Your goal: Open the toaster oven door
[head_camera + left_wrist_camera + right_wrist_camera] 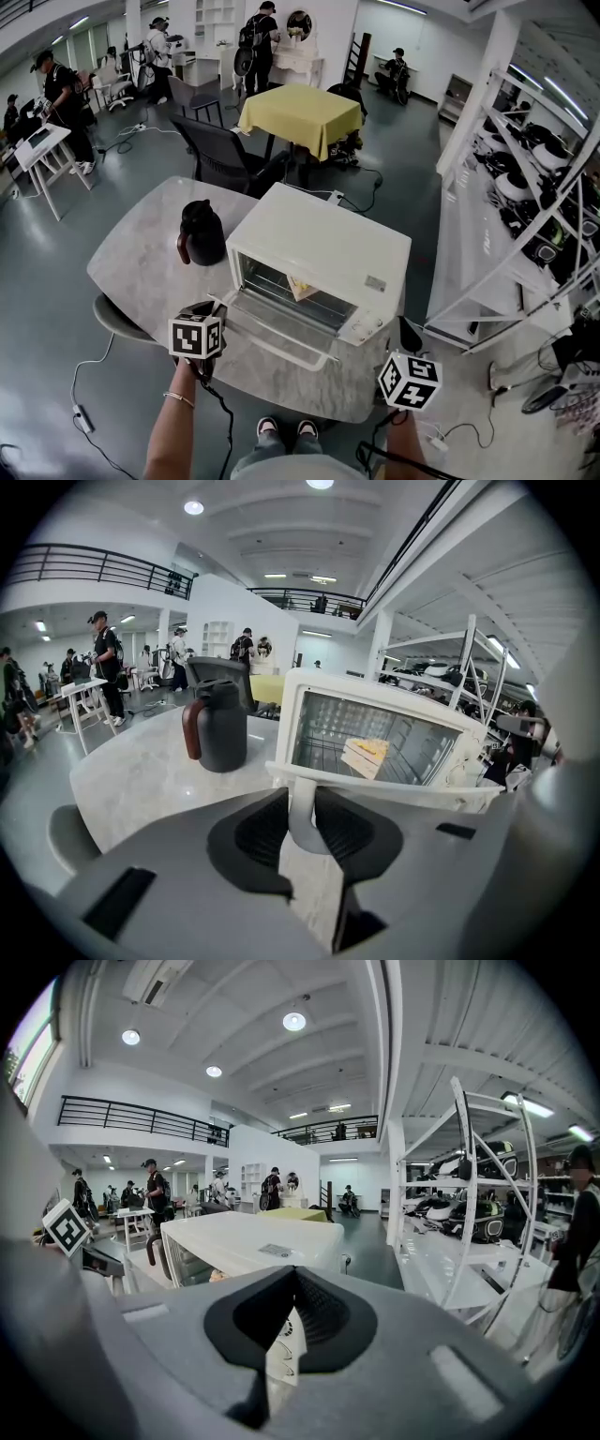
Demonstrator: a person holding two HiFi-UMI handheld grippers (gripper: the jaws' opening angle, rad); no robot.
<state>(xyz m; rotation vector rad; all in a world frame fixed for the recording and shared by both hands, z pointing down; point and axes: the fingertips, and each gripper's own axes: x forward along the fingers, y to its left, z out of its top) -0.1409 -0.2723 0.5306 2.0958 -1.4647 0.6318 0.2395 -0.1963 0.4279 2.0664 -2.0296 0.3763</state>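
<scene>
You had your left gripper [302, 803] pinching the door handle [301, 834], right gripper [293, 1288] squeezed closed (empty), dark jug [201, 234] sat beside toaster oven [319, 246], label [376, 283] unreadable

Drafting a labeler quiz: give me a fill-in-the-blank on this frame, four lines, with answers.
1. The left gripper is clamped on the door's ____.
2. The door of the toaster oven is ____.
3. In the head view, the dark jug stands on the table to the oven's ____.
4. The right gripper, jaws together, holds ____.

Missing words: handle; open; left; nothing.
</scene>
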